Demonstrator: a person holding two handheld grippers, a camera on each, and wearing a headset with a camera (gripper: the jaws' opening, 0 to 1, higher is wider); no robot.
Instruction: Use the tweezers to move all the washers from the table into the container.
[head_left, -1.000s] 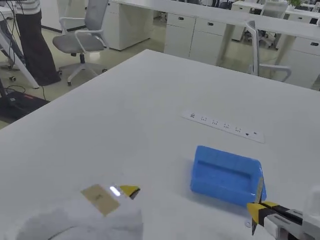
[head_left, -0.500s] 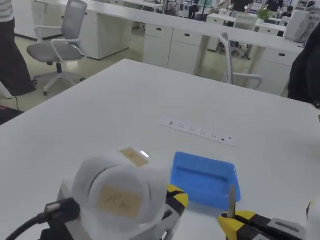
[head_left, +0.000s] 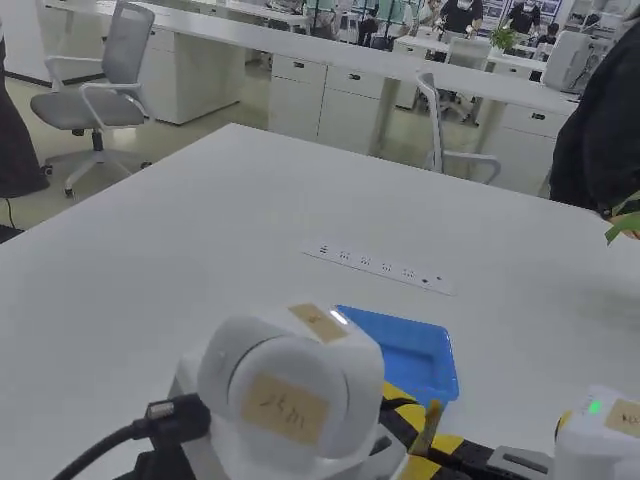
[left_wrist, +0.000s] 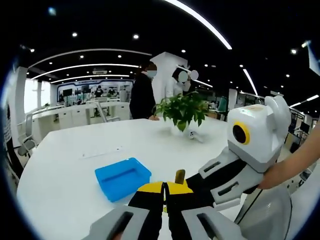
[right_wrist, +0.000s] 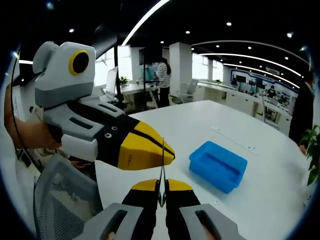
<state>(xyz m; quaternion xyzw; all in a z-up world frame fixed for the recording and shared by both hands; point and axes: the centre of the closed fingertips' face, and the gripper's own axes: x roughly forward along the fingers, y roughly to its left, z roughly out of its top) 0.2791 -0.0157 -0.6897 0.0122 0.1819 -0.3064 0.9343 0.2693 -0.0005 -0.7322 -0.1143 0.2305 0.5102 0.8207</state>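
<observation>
The right gripper (right_wrist: 162, 186) jaws pinch the tweezers (right_wrist: 162, 172) — long axis along the jaws, tips forward; left gripper (left_wrist: 164, 187) jaws pressed together, empty — blue container (right_wrist: 218, 165) beyond

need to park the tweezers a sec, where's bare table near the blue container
The table is bare left of the blue container and power strip, and beyond the strip to the far edge. Between them the gap is narrow. Crowded in front of the container, where the left gripper and right gripper meet around the tweezers.

left claw (left_wrist: 164, 194) pressed shut, right claw (right_wrist: 162, 192) clamped on thin tweezers (right_wrist: 163, 162), the two claws close together
</observation>
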